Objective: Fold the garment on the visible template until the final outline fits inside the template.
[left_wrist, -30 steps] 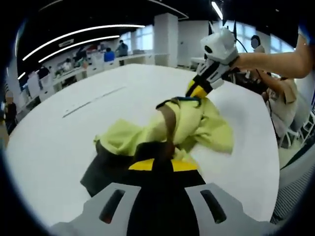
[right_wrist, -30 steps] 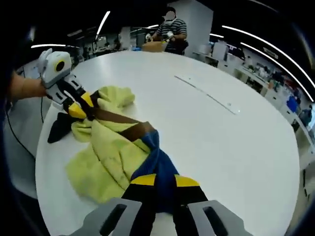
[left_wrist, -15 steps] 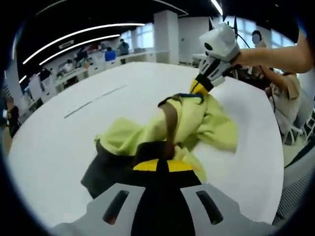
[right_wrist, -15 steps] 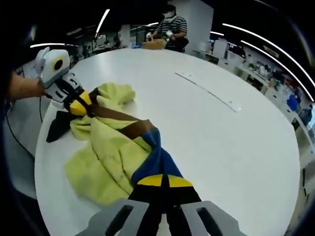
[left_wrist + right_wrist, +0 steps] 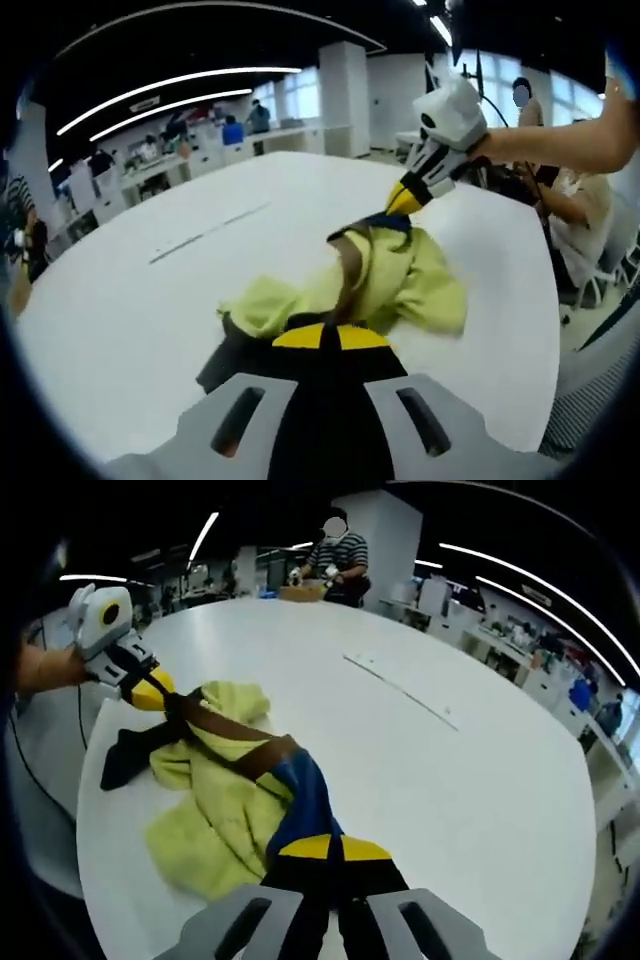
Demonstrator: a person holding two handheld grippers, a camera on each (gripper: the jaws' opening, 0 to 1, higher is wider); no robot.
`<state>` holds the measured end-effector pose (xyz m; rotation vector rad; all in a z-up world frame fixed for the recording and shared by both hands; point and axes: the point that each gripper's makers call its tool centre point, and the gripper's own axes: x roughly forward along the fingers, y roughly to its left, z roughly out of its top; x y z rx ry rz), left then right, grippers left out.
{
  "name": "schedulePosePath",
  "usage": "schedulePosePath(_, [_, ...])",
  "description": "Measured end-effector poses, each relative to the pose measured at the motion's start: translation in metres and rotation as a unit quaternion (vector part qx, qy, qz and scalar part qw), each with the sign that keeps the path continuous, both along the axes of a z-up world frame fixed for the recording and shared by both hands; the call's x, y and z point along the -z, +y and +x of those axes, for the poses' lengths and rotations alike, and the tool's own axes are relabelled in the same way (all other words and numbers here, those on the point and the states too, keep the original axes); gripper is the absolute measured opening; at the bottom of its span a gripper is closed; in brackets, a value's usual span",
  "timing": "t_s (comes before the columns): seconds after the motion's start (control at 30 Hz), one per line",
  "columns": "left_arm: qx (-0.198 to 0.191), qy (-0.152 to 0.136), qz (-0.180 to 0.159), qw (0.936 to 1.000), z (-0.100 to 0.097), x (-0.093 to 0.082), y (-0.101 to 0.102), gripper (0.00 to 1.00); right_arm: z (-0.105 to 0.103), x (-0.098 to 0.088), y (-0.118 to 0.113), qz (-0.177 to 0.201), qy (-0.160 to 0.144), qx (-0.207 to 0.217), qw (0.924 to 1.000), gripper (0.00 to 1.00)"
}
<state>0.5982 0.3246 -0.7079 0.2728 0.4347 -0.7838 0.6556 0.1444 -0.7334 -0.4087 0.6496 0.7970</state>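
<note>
Yellow garment with brown and blue bands lies bunched on the white desk, near the desk edge, stretched taut between the two tools. Left tool: yellow-tipped jaws closed on the garment's near end, where dark fabric spills onto the desk beside the yellow. Right tool: jaws pinched together on the blue part of the garment.

From the right gripper view, the left tool sits at the garment's far end, clamped on the brown band, a hand behind it. From the left gripper view, the right tool grips the far end of the garment, raised off the desk, with a forearm behind it.

Thin line marking lies on the desk well apart from the garment. A person in a striped shirt is at the desk's far side.
</note>
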Motion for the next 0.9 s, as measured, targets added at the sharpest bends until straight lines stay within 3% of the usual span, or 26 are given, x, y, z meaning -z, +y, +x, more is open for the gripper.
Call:
schedulePosePath(0.3, [-0.035,-0.041,-0.011,0.9985,0.027,-0.042,0.016,0.0,0.001,-0.024,-0.004,0.017,-0.024,0.017,0.9994,0.0])
schedulePosePath(0.7, [-0.065,-0.108,-0.02,0.9918,0.08,-0.1,0.027,0.0,0.026,-0.079,0.005,0.067,-0.095,0.054,0.9917,0.0])
schedulePosePath(0.9, [-0.069,-0.137,-0.013,0.9881,0.103,-0.111,0.022,0.0,0.042,-0.08,0.006,0.069,-0.104,0.078,0.9892,0.0])
